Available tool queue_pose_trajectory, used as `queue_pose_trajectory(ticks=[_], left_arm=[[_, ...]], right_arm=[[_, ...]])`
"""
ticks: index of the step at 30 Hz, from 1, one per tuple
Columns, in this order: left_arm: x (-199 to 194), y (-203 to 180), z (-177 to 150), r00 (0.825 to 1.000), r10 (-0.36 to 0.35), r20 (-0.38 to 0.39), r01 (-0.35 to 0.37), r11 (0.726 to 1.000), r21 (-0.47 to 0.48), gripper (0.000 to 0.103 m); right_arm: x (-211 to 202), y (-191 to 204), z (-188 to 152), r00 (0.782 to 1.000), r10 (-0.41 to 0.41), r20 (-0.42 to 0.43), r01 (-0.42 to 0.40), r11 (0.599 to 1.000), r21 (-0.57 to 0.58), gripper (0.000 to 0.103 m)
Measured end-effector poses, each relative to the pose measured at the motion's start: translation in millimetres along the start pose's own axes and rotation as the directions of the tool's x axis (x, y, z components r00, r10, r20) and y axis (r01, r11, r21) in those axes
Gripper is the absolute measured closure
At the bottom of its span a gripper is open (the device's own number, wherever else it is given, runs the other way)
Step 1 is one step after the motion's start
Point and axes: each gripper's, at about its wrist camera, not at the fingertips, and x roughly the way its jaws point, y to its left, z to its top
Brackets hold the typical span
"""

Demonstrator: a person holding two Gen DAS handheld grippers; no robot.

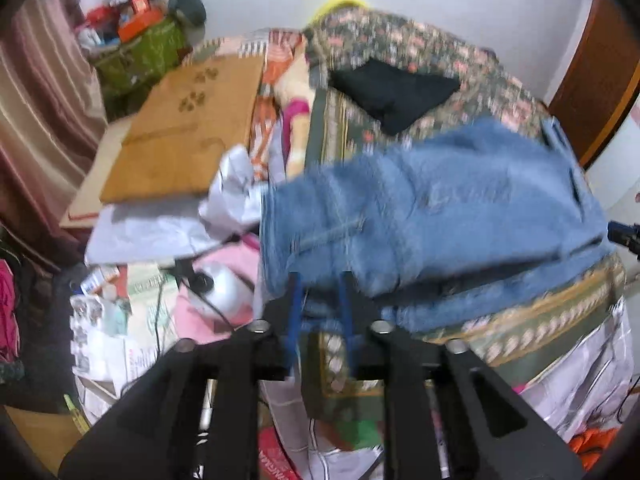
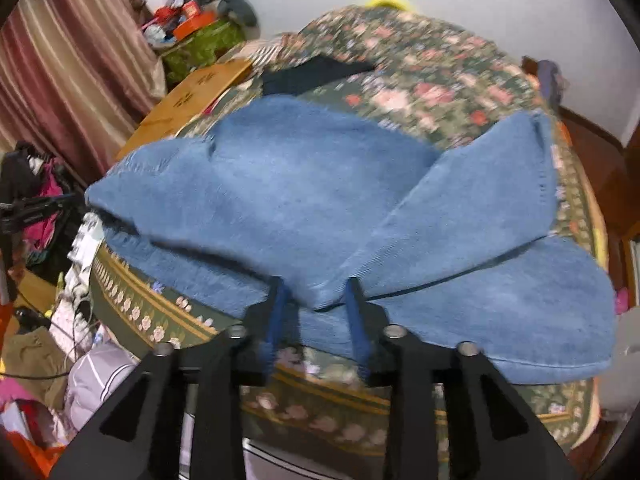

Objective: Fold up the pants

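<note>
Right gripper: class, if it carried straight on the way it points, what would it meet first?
Most likely the blue denim pants lying on the floral bedspread: a folded edge sits just ahead of the right gripper, between its open jaws; depth is uncertain.

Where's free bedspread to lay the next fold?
Free: floral bedspread beyond the jeans, right of the black garment; narrow border strip in front. Crowded: wooden boards, papers and clutter along the left.

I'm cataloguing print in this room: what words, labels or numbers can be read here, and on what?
None can be read.
Red packet at the bottom edge: white lettering, cut off and blurred.
Papers and small boxes on the floor: print too small.
Brown board: paw marks only.
</note>
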Motion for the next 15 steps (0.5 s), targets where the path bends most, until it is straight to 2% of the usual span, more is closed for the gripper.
queue_pose_trajectory(ticks=[1,4,7,11,13,15], left_arm=[[-4.8,-3.7,8.7,1.0,0.016,0.014,-0.016,1.0,-0.003,0.061],[-12.2,-18.7,37.3,0.998,0.026,0.057,-0.025,0.999,-0.027,0.044],[-9.6,-39.8,67.7,0.997,-0.023,0.08,0.029,0.997,-0.069,0.039],[6.2,-77.4,100.5,0.994,-0.084,0.072,0.089,0.993,-0.083,0.033],[17.9,-98.5,114.3,0.993,-0.104,0.057,0.108,0.991,-0.076,0.024],[33.9,-121.9,129.2,0.991,-0.132,0.032,0.134,0.988,-0.074,0.019]], right_arm=[[-5.6,-4.3,1.2,1.0,-0.007,0.016,0.007,1.0,0.004,0.065],[-22.0,-22.5,9.9,0.997,-0.049,0.051,0.047,0.998,0.038,0.06],[-35.7,-48.8,25.2,0.992,-0.101,0.08,0.092,0.99,0.107,0.06],[-46.8,-84.2,44.3,0.987,-0.124,0.106,0.101,0.975,0.198,0.055],[-48.4,-100.2,53.1,0.983,-0.14,0.118,0.109,0.966,0.234,0.049],[-43.8,-117.8,65.8,0.984,-0.135,0.116,0.101,0.959,0.266,0.049]])
